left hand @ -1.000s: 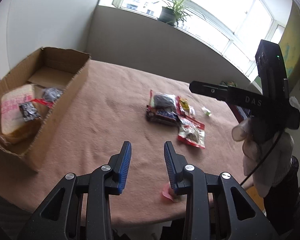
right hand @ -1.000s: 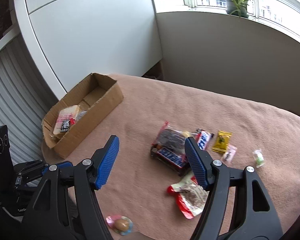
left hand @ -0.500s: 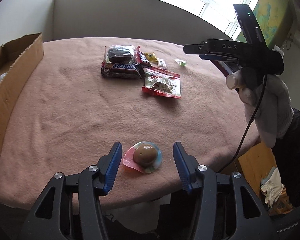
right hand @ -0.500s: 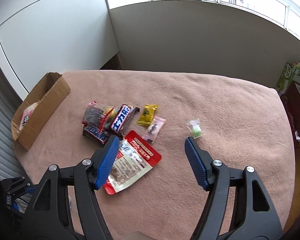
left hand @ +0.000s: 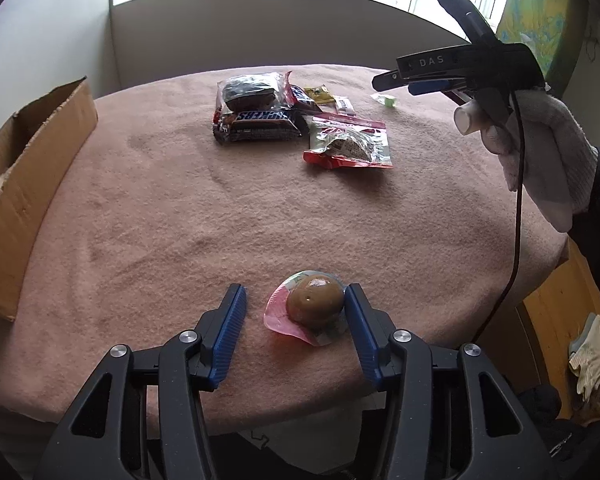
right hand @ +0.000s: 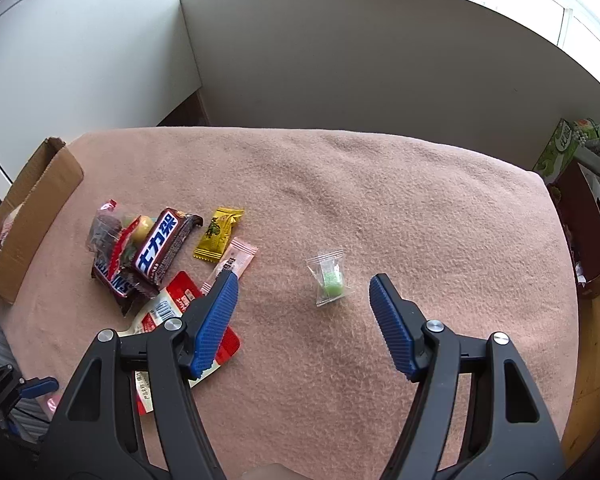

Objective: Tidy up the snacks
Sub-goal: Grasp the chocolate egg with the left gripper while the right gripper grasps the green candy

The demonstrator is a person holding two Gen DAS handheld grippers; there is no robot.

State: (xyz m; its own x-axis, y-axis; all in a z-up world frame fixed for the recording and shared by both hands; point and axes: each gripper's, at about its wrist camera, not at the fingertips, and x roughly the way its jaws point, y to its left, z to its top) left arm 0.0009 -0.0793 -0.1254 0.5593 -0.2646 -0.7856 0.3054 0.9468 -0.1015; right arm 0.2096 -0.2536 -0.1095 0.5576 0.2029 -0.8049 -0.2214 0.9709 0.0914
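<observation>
My left gripper point(left hand: 294, 298) is open over the table's near edge, its jaws on either side of a brown jelly cup with a pink rim point(left hand: 314, 306); the cup lies close to the right jaw. My right gripper point(right hand: 304, 290) is open above the table, a small clear packet with a green candy point(right hand: 330, 278) just ahead between its jaws. A pile of snacks lies mid-table: Snickers bars point(left hand: 260, 122) point(right hand: 160, 250), a dark snack bag point(left hand: 248, 90), a red-and-white pouch point(left hand: 350, 144) point(right hand: 172, 312), a yellow packet point(right hand: 218, 234) and a pink packet point(right hand: 236, 260).
An open cardboard box point(left hand: 28, 184) point(right hand: 32, 208) stands at the table's left edge with snacks inside. The round table has a pink cloth point(left hand: 180, 208). The right gripper and gloved hand point(left hand: 540, 148) hang over the table's right side in the left wrist view.
My left gripper swung from the box to the jelly cup and closed in on it. My right gripper moved right from the snack pile to the green candy packet.
</observation>
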